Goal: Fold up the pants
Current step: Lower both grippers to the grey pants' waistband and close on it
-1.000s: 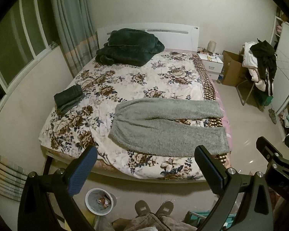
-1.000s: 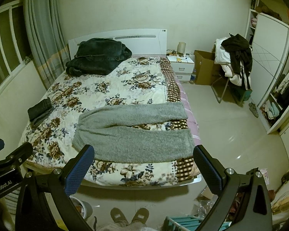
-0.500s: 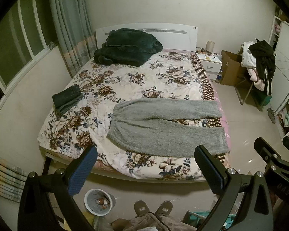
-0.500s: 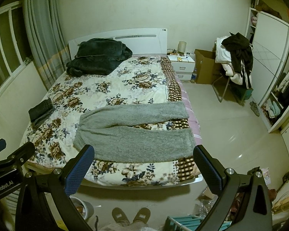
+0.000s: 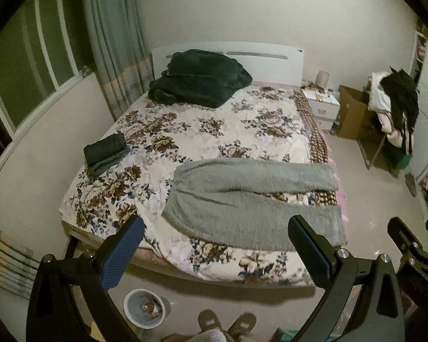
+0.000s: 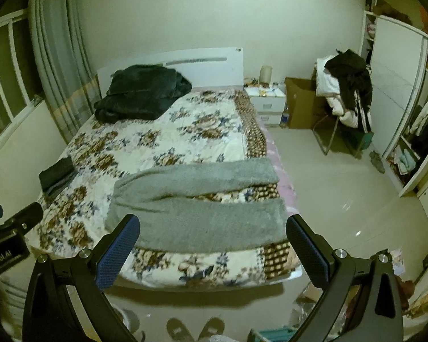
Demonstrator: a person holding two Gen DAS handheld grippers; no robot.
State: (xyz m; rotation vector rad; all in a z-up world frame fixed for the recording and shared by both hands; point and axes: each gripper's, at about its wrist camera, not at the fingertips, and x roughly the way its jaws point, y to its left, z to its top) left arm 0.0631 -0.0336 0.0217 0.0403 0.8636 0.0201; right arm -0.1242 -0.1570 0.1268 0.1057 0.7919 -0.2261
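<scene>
Grey fleece pants point(image 5: 251, 196) lie flat across the foot of a bed with a floral quilt point(image 5: 214, 125), waist to the left, legs spread slightly toward the right edge. They also show in the right wrist view point(image 6: 197, 199). My left gripper point(image 5: 214, 245) is open and empty, held in the air in front of the bed's foot. My right gripper point(image 6: 212, 245) is open and empty, likewise short of the bed. Neither touches the pants.
A dark green blanket point(image 5: 199, 82) is heaped by the headboard. A small folded dark garment point(image 5: 105, 151) lies at the bed's left edge. A waste bin point(image 5: 144, 309) and the person's slippers point(image 5: 228, 322) are on the floor. A nightstand point(image 6: 266, 104), cardboard box point(image 6: 302, 102), clothes-laden chair point(image 6: 345, 91) and wardrobe point(image 6: 399, 108) stand right.
Both grippers have moved a little closer to the bed, so the pants look larger. Both stay open and empty. The pants have not moved.
</scene>
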